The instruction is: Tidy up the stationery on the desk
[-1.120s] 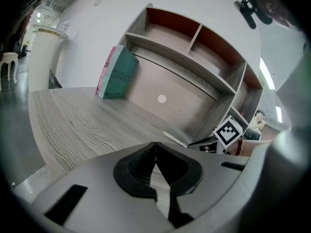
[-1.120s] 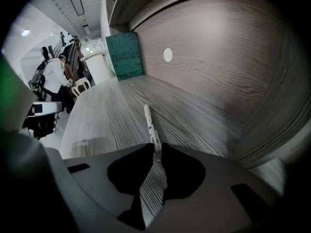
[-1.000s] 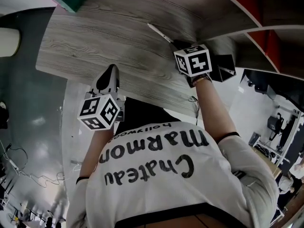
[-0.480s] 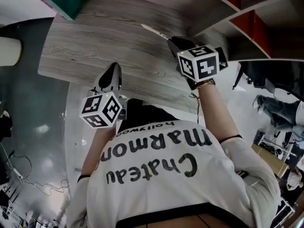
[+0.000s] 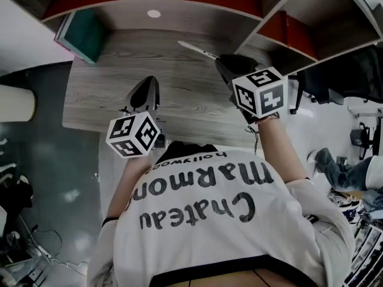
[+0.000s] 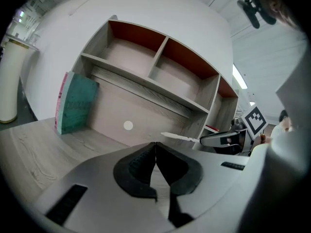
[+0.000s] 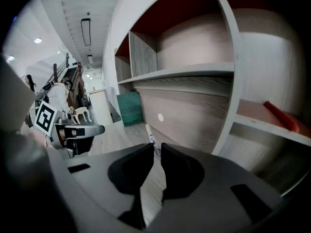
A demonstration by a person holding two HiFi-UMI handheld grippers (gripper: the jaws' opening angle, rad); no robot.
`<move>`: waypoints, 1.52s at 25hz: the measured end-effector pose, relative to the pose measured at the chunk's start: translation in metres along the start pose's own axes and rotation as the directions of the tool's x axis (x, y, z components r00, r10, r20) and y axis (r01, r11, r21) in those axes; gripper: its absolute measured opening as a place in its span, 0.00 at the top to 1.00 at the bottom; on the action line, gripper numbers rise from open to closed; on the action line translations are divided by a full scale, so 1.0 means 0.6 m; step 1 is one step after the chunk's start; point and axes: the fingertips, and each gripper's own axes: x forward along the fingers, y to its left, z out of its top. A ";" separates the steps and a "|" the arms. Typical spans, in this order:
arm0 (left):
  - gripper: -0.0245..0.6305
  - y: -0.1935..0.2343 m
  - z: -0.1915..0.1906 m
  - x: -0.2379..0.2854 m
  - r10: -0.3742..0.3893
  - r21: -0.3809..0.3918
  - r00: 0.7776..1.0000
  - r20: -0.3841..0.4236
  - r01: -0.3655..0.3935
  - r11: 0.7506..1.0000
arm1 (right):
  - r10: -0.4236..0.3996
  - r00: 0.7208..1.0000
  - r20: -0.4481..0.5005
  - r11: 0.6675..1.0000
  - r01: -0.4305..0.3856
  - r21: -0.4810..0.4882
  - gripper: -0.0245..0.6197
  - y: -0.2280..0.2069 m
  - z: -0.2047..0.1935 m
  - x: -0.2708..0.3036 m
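The white pen [image 5: 196, 48] is clamped at one end between the jaws of the right gripper [image 5: 227, 62] and sticks out toward the upper left of the head view, off the desk [image 5: 102, 100]. The left gripper view shows it lying level in the air in front of a shelf upright. The left gripper [image 5: 149, 86] has its jaws pressed together with nothing between them. Compared with a second ago, both marker cubes look larger in the head view. The right gripper with the pen sits nearer the shelf unit [image 5: 197, 5], which now spans the whole top of the frame instead of only its upper right corner. The teal book [image 5: 87, 34] now shows in full at the upper left, leaning against the back panel near a small white dot [image 5: 154, 14]. Between the book and the pen the wood-grain desktop is bare. The near edge of the desk runs just under the left gripper's cube, and its left edge drops off toward a white cylinder [image 5: 13, 103] at the far left. To the right of the pen stands the shelf upright, and beyond it is a low compartment holding a red object [image 7: 281, 115]. The compartments above it, with red backs, are open.
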 end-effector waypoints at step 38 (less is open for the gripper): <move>0.94 -0.217 -0.042 0.177 -0.489 0.082 0.823 -0.289 0.530 0.844 | -0.499 0.859 -0.114 0.772 0.500 0.393 0.87 -0.133 -0.191 -0.275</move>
